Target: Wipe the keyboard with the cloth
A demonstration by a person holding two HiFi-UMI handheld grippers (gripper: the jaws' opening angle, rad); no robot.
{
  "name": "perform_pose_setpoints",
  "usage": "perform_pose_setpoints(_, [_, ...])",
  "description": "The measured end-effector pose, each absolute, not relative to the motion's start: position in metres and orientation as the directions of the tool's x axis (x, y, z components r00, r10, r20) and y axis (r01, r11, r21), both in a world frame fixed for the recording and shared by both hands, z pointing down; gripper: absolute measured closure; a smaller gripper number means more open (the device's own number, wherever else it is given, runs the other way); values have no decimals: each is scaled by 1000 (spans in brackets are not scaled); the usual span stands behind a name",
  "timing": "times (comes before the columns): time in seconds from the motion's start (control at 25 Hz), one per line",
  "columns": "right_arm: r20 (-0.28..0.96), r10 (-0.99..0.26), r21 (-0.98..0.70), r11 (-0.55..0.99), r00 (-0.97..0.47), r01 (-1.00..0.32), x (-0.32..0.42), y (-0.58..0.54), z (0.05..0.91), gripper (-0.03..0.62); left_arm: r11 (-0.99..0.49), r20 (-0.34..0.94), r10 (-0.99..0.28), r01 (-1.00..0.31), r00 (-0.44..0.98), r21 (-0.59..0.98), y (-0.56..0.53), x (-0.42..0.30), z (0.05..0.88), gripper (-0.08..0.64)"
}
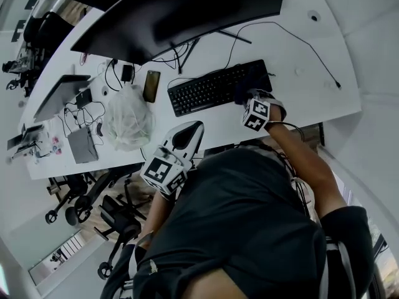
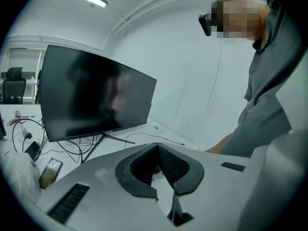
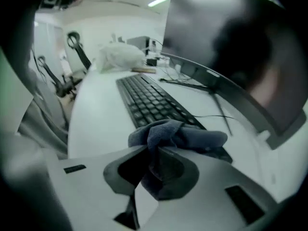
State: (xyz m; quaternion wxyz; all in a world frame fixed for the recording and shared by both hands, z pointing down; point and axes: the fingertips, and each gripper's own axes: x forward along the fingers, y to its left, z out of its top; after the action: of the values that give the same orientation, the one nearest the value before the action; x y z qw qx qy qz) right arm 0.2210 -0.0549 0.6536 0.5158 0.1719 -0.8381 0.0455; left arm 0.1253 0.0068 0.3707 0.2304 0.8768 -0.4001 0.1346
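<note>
Right gripper (image 3: pixel 153 150), tipped steeply down on an outstretched forearm (image 1: pixel 305 157), pinched the crumpled dark grey cloth (image 3: pixel 178 136) on the black keyboard's (image 3: pixel 149 100) 3 o'clock end; left gripper (image 2: pixel 156 146), jaws pressed together empty, hovered at 7 o'clock.

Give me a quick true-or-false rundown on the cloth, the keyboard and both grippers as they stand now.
1. The right gripper has its jaws shut on the cloth. True.
2. The cloth is at the left end of the keyboard. False: in the head view it is at the keyboard's right end.
3. The left gripper holds a second cloth. False: its jaws are together with nothing between them, and it is off the keyboard.
4. A phone lies on the desk left of the keyboard. True.
</note>
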Motion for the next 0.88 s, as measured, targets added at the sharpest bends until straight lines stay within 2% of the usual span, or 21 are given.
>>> perform_pose_setpoints(0.08, [843,-101,-83,946,-529,-314,187,-32,651,541,-602,418,-631,-753,653,267,5,132,369,558])
perform_pose_setpoints(0.12, [827,-102,-118,930,-553,-348,186,-36,648,541,-613,421,-628,-749,655,251,5,134,368,558])
perform_pose_setpoints(0.2, [818,-214,-58,893,-534,-446,208,-67,637,541,-609,434,-627,-754,648,246,7,134,368,558])
perform_pose_setpoints(0.32, [822,-401,48,756,-404,-652,279,-124,628,541,-573,444,-639,-774,628,270,12,121,375,558])
perform_pose_setpoints(0.4, [849,-434,85,676,-301,-732,318,-137,638,541,-545,442,-652,-786,616,292,16,114,378,558])
perform_pose_setpoints(0.44, [861,-424,95,675,-280,-732,321,-131,645,541,-541,439,-655,-787,615,296,18,112,378,558])
perform_pose_setpoints(0.52, [871,-376,91,757,-317,-647,292,-101,652,545,-542,433,-655,-785,619,301,18,111,379,558])
perform_pose_setpoints(0.6, [869,-235,-18,865,-436,-501,239,-59,653,544,-544,430,-653,-781,624,307,16,112,379,558])
perform_pose_setpoints(0.68, [850,-99,-132,911,-518,-391,199,-32,653,545,-550,430,-651,-779,626,300,15,114,377,558])
perform_pose_setpoints(0.76, [844,-128,-107,911,-520,-399,193,-46,645,544,-560,437,-648,-779,624,282,15,112,376,558])
perform_pose_setpoints(0.88, [840,-304,0,828,-449,-561,227,-110,630,544,-561,449,-646,-783,618,270,21,98,383,558])
